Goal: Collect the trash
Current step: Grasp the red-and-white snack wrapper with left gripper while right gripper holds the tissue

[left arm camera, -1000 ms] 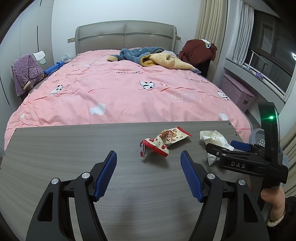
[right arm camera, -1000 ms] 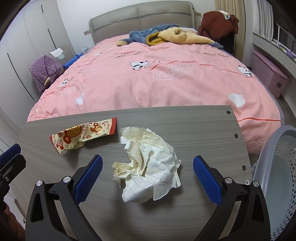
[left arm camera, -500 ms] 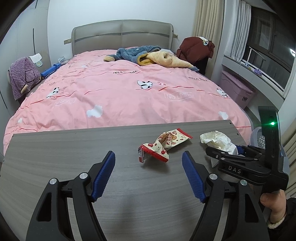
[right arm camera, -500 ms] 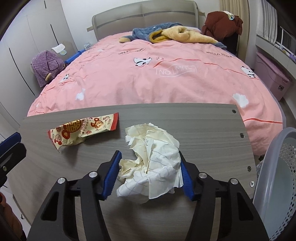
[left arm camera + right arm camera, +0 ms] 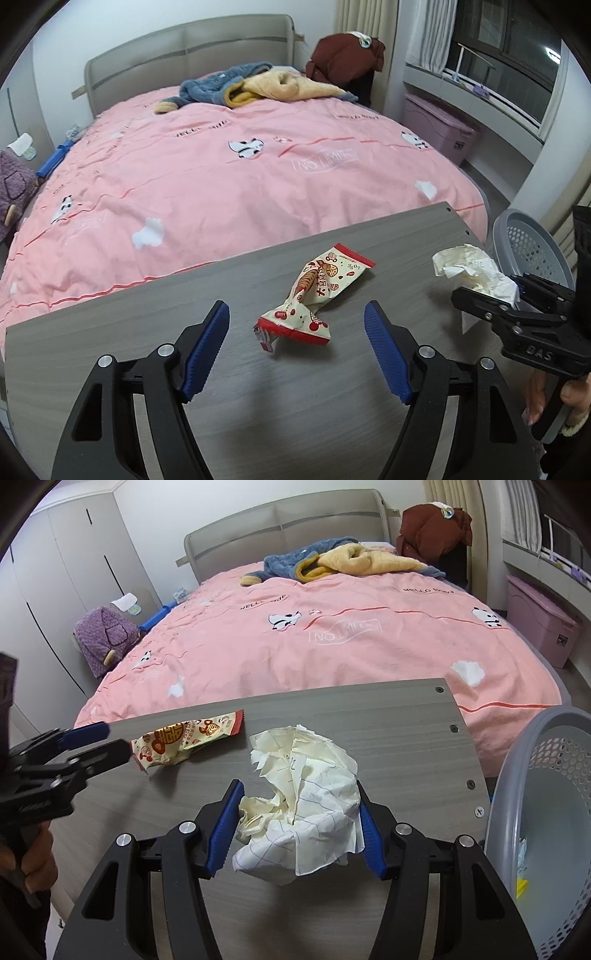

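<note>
From my left wrist view, my left gripper [image 5: 295, 345] hangs over the desk [image 5: 110, 332] with its fingers [image 5: 205, 350] spread wide, and the wrapper [image 5: 314, 299] lies flat on the desk just ahead of the gap, at about 12 o'clock; I take it the spread is there so the fingers can come down on either side of it. Out at 3 o'clock I see the paper [image 5: 476, 273] pinched in the nose of the other tool, with the basket [image 5: 532, 243] just behind it off the desk's edge. From my right wrist view, my right gripper [image 5: 295, 830] has its fingers [image 5: 223, 830] narrowed onto the crumpled paper [image 5: 306, 812], both pads pressing its sides; whether it rests on the desk or is lifted I cannot tell. The basket [image 5: 517, 775] stands beside the desk at 3 o'clock, close, so I judge the paper goes there. The wrapper [image 5: 184, 742] sits at 10 o'clock, by the left tool's tip.
</note>
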Available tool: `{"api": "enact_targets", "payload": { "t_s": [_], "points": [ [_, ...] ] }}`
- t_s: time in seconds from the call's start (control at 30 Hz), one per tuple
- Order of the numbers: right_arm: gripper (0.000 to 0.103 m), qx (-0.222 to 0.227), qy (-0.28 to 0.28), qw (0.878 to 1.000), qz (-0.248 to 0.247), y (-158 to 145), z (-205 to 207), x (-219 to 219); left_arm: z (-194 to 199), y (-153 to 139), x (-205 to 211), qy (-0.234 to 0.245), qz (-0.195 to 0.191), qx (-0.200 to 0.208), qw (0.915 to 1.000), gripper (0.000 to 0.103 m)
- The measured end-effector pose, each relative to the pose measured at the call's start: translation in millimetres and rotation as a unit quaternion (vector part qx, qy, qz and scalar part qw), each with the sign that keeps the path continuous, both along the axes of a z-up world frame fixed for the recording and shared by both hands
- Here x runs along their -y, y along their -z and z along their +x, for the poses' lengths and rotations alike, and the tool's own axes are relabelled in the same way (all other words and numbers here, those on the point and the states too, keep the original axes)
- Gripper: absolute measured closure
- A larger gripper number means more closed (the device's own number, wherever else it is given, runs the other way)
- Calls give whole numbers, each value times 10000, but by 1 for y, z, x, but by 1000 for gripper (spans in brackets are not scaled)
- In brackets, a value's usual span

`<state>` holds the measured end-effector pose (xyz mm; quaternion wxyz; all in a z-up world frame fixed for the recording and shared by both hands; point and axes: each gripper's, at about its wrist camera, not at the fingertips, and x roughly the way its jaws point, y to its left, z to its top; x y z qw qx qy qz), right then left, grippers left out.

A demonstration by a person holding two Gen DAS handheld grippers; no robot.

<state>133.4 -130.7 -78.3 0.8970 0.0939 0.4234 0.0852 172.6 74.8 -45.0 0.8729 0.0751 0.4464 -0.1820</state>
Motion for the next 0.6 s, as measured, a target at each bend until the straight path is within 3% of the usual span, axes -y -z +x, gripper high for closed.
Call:
{"api": "enact_targets", "payload": {
  "t_s": [0.17,0.4,0.6],
  "points": [
    [47,24,1,10000,3,-2,-5,5,21,7,8,241,7,-280,9993,31],
    [47,142,80,9998,115,-8,-8,15,37,25,27,508,596,-359,9963,31],
    [47,134,82,9997,177,-7,-8,18,44,39,41,753,831,-507,9924,31]
  ]
}}
